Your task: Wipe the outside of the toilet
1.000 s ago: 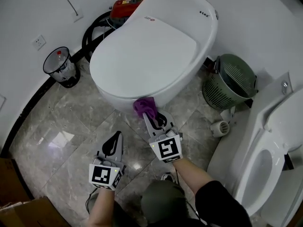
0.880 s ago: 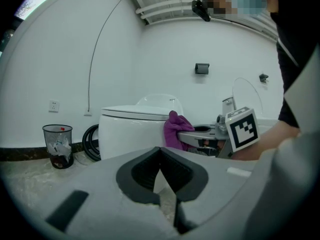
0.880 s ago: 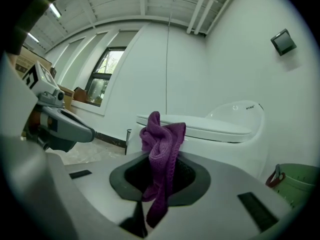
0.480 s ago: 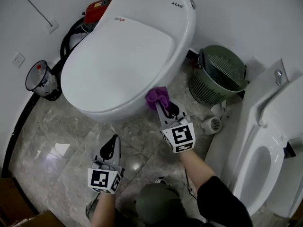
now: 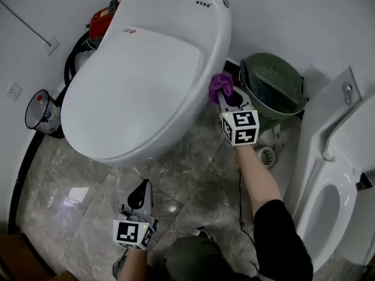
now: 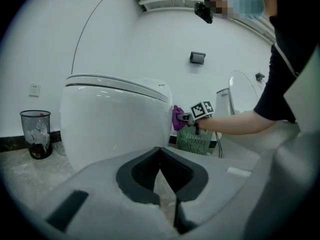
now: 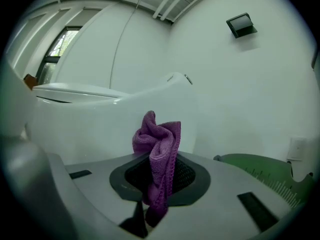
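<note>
- Bunching out of the closed jaws of the right gripper (image 5: 227, 97), one purple cloth (image 5: 220, 85) lies against the outer side of the white toilet (image 5: 146, 69), on the flank that faces the green basket (image 5: 275, 89).
- In the right gripper view the cloth stands up in a crumpled fold between the two jaws, with one tail hanging down towards the camera and the toilet's white wall close behind it.
- The toilet's lid is down. Its body is smooth and rounded, and the cloth sits roughly halfway along its length, below the lid line.
- The left gripper (image 5: 142, 191) hangs low over the marble floor (image 5: 76, 174), in front of the toilet and well apart from it. Its jaws are together at the tips with nothing between them.
- Two grippers are in view, each with one square-marker cube at its back end.
- One green slatted basket stands just beside the toilet, with the right gripper between the two.
- A second toilet (image 5: 345, 157), also white, stands beyond the basket at the right edge with its lid raised, so two toilets are counted in all.
- Behind the first toilet sit one red appliance (image 5: 102, 17) and a loop of black hose (image 5: 75, 56).
- One black mesh wastebin (image 5: 40, 115) stands by the wall at the left, with one wall socket (image 5: 13, 89) near it.
</note>
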The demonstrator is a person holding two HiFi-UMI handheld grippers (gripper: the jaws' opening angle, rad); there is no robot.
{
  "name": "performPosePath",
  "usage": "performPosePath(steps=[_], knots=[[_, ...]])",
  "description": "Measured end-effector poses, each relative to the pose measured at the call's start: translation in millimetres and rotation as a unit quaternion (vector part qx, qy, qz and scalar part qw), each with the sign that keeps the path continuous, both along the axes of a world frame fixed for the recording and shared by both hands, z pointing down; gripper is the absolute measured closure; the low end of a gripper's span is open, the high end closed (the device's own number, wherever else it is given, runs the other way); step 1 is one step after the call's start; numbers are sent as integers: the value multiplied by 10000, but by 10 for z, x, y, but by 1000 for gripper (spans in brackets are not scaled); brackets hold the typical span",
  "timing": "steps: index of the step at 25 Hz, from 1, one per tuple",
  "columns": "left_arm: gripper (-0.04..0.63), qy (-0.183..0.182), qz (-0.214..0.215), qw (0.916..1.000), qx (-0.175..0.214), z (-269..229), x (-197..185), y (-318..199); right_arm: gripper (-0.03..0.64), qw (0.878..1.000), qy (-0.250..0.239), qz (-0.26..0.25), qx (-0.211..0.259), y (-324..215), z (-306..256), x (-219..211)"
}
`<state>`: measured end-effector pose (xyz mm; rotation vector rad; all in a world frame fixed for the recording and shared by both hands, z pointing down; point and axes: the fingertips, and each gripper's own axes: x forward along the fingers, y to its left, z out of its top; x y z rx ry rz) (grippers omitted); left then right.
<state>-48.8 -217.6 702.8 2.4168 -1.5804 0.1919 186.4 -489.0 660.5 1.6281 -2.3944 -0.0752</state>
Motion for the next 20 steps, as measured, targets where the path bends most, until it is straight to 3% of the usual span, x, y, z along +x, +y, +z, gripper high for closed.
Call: performPosePath(steps=[6, 11, 15, 20], knots=[[594, 22, -4, 10000, -95, 97, 63, 33, 554, 9970, 76, 752, -192, -534, 37, 329], [595, -15, -48, 10000, -48, 76, 35, 109, 554, 9937, 279, 1054, -271, -607, 49, 420], [594, -8, -106, 9999, 80, 5, -58, 162, 554, 9954, 153, 943, -33, -273, -8, 397], [594, 89, -216, 9996, 177, -53, -158, 215, 554, 9986, -246, 399, 254, 601, -29, 193]])
